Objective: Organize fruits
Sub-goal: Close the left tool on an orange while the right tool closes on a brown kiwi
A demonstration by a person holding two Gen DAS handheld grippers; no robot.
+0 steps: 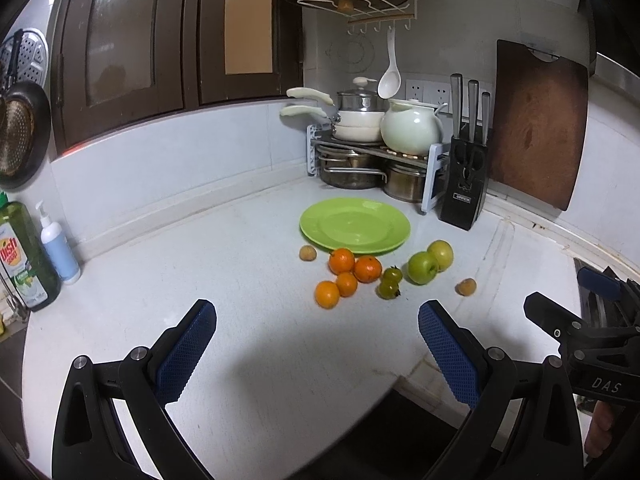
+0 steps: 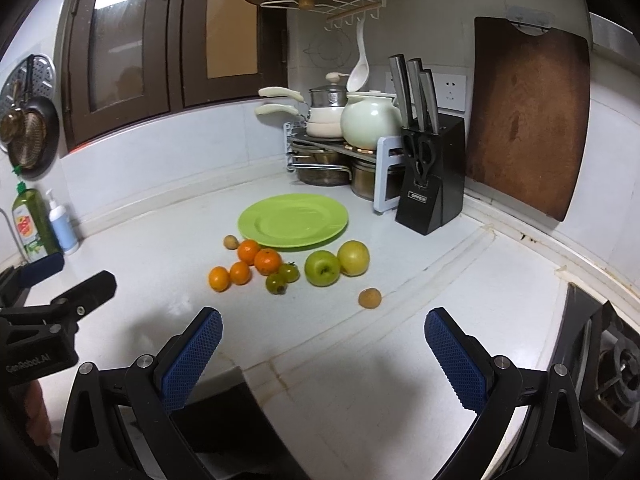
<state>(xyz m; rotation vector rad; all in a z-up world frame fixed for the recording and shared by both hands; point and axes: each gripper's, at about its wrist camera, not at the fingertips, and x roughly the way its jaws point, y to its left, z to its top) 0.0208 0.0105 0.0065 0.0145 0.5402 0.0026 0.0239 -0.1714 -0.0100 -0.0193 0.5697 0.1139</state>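
Fruit loose on a white kitchen counter point(image 1: 200, 264) beside a green plate point(image 1: 355, 226), both my grippers wide open & holding nothing.

Taking the plate as landmark: it was bare, w/ all fruit lying on the counter along its near side. Four oranges point(image 1: 341, 261) clustered just in front of it, the rearmost nearly touching its rim. A small brown fruit point(image 1: 307, 253) sat at its front-left edge. Two small green tomatoes point(image 1: 391, 275) lay right of the oranges, then a green apple point(image 1: 422, 267) touching a yellower apple point(image 1: 440, 255), front-right of the plate. Another small brown fruit point(image 2: 369, 298) sat farthest from the plate, toward my right. My left gripper point(image 1: 316, 322) & right gripper point(image 2: 323, 330) hovered well short of the plate, jaws spread. Behind the plate stood a knife block point(image 1: 464, 184) & pot rack point(image 1: 372, 156).
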